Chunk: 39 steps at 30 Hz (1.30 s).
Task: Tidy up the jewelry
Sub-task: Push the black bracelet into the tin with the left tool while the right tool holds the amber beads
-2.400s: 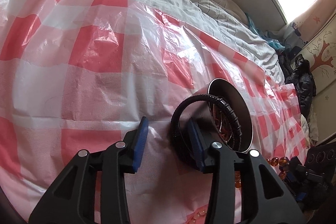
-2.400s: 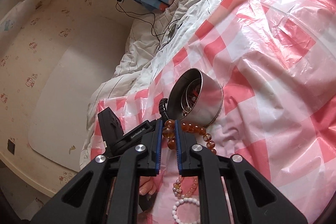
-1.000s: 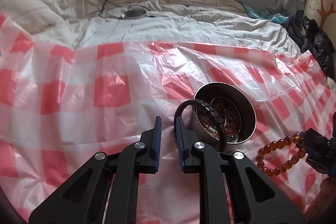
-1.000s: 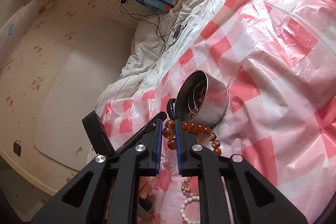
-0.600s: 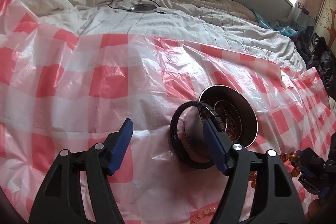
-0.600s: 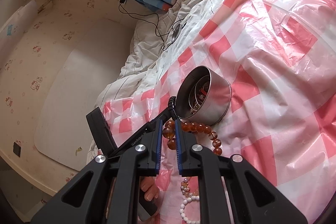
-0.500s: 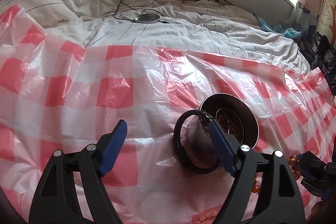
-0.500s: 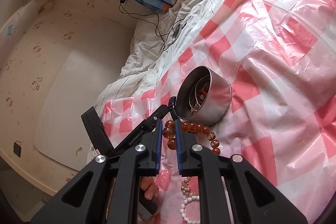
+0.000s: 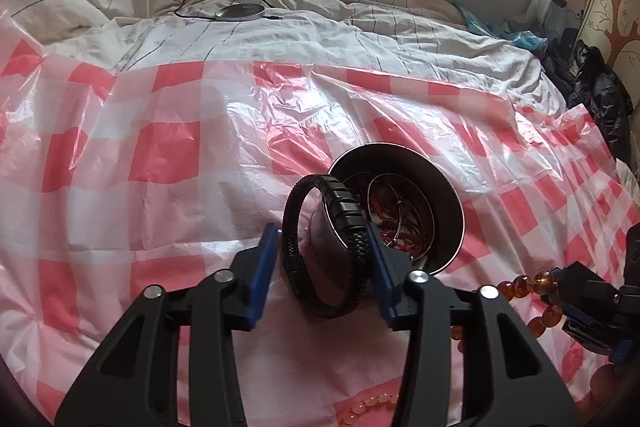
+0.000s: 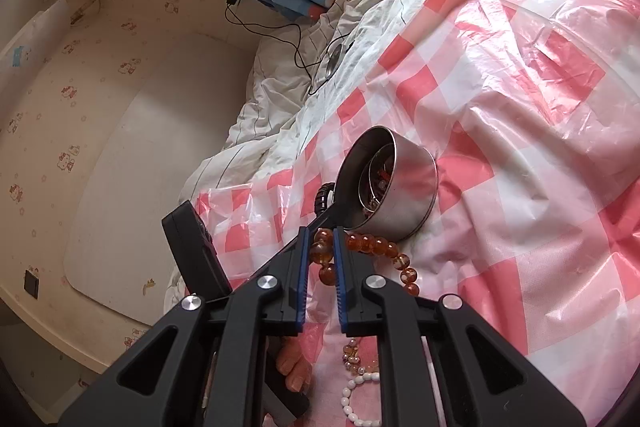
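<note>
A black braided bracelet stands on edge, leaning against the rim of a steel bowl that holds thin bangles and red cord. My left gripper straddles the bracelet and its jaws are closing. The right pad is at the braid, and a thin gap shows at the left pad. My right gripper is shut on an amber bead bracelet, held just in front of the bowl. In the left wrist view the amber beads hang at the lower right.
A red and white checked plastic sheet covers the bed. A white bead bracelet and a small pinkish bead string lie near me. A round charger with a cable rests on the duvet. Dark clothes are piled at the right.
My left gripper went from shut to wide open, came in around the black bracelet, and has narrowed on it. My right gripper with the amber beads has stayed in place.
</note>
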Tool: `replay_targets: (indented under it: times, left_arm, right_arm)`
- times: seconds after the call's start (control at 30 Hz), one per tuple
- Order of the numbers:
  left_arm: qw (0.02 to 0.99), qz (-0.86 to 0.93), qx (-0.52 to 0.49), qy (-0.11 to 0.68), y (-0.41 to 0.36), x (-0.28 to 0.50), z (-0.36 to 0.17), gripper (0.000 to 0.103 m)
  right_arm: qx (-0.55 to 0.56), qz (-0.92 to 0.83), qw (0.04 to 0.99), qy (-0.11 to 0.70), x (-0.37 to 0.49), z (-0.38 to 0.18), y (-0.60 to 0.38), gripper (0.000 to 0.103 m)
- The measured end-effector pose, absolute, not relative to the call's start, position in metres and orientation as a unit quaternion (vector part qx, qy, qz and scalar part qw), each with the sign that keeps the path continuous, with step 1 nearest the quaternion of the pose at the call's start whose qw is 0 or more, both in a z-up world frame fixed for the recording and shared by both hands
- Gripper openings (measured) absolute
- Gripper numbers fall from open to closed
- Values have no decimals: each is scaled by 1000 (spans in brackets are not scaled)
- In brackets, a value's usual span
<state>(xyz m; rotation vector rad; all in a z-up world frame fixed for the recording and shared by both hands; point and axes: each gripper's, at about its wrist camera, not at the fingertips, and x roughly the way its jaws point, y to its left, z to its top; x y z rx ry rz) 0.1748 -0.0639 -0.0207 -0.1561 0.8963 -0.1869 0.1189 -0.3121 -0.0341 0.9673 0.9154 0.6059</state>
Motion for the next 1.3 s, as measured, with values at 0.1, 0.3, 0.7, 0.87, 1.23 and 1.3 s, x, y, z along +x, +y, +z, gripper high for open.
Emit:
replay_targets:
  times: [0.1, 0.3, 0.7, 0.87, 1.23, 1.3]
  left_arm:
    - [884, -118, -120, 436, -49, 175, -20, 24]
    - [869, -146, -183, 437, -20, 173, -19, 11]
    - [915, -148, -97, 363, -41, 162, 23, 10]
    - [921, -173, -80, 341, -63, 160, 36, 10]
    - [867, -169, -145, 445, -75, 206, -8, 21]
    - [876, -147, -132, 441, -66, 204, -5, 30]
  right_arm:
    - [442, 276, 745, 418, 119, -34, -311, 13]
    - [457, 277, 742, 404, 119, -35, -317, 13]
    - [479, 276, 745, 373, 121, -31, -327, 13]
    - [490, 279, 743, 361, 121, -29, -332, 13]
    - [504, 276, 741, 349, 121, -29, -341, 13]
    - [501, 278, 742, 349, 120, -27, -340, 13]
